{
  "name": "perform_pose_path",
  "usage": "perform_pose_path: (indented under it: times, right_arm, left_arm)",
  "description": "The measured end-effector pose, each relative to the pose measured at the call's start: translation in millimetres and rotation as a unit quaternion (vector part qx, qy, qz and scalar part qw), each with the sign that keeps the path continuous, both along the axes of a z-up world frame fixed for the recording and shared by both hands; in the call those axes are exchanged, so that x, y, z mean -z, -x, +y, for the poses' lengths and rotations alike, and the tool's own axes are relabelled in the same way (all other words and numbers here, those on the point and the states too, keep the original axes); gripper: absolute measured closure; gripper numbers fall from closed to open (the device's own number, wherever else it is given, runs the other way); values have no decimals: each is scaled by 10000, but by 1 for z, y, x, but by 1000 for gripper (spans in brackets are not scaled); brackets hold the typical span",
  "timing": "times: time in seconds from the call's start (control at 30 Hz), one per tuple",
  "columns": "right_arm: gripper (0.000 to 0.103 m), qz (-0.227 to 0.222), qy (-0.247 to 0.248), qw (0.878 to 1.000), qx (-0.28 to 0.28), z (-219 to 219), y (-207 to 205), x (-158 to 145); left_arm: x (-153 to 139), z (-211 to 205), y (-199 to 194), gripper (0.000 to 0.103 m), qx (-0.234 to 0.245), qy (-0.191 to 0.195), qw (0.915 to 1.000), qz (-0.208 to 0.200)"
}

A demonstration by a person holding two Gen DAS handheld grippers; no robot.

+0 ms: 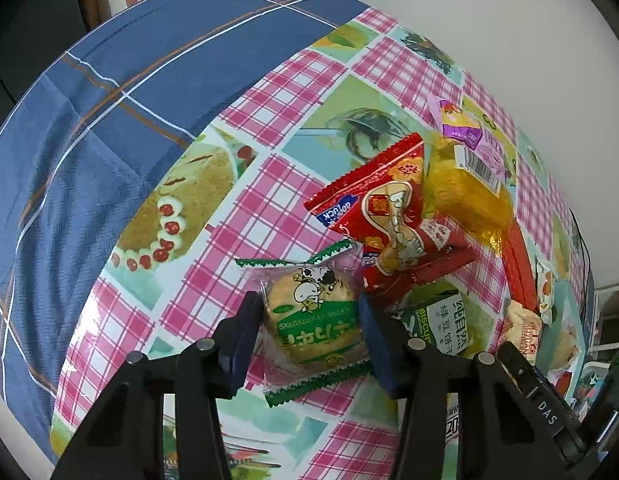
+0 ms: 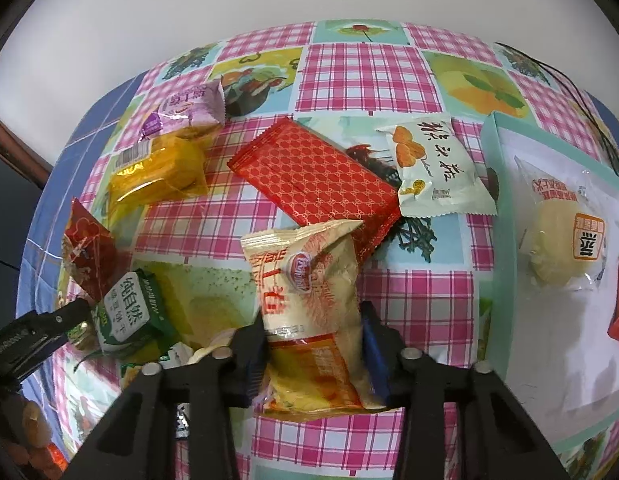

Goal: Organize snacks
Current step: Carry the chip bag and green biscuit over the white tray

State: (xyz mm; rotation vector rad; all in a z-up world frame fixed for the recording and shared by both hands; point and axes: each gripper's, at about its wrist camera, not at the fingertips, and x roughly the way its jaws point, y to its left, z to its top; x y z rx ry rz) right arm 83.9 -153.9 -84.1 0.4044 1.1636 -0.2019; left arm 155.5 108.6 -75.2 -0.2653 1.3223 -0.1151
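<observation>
So the snacks are all sitting on the table [image 2: 389, 288]. The flat wafer pack [image 2: 315, 178] is lying mid-table, the cashew bag [image 2: 437, 172] touching its right end, the tray [image 2: 497, 208] sitting far right holding a round cake [image 2: 565, 252], and the biscuit pack [image 2: 127, 316] sitting near left.

Red foil snack packet [image 1: 383, 216]: I read "GOOD LUCK" on its blue corner patch.
Green biscuit packet [image 1: 445, 326], at 3 o'clock of my left view: I read "BISCUIT" and "纯自然".
Black device casing [image 1: 543, 412], at 4 o'clock: I read "DAS".
Other packets: print unreadable to me.
</observation>
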Motion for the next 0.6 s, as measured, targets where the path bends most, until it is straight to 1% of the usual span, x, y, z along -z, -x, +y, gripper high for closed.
perform_pose_path:
  times: [0.17,0.3,0.47,0.6]
  right_arm:
    - [65,-116,-31,9999,14,-3,2,-8]
    - [65,-281,-65,9996,35,-6,5,-21]
    - [65,-481,-137,9987,119,-13,10,-41]
    - [65,-555,-142,9982,200,-20,17,-55]
  left_arm:
    - [-3,-4,2,54,-38,30,10000,-16]
    - [-15,-8,3,54,-89,33,9999,-140]
    - [-40,-10,5,54,-106,107,9988,-457]
    - [-60,-17,10,54,-105,198,9975,-675]
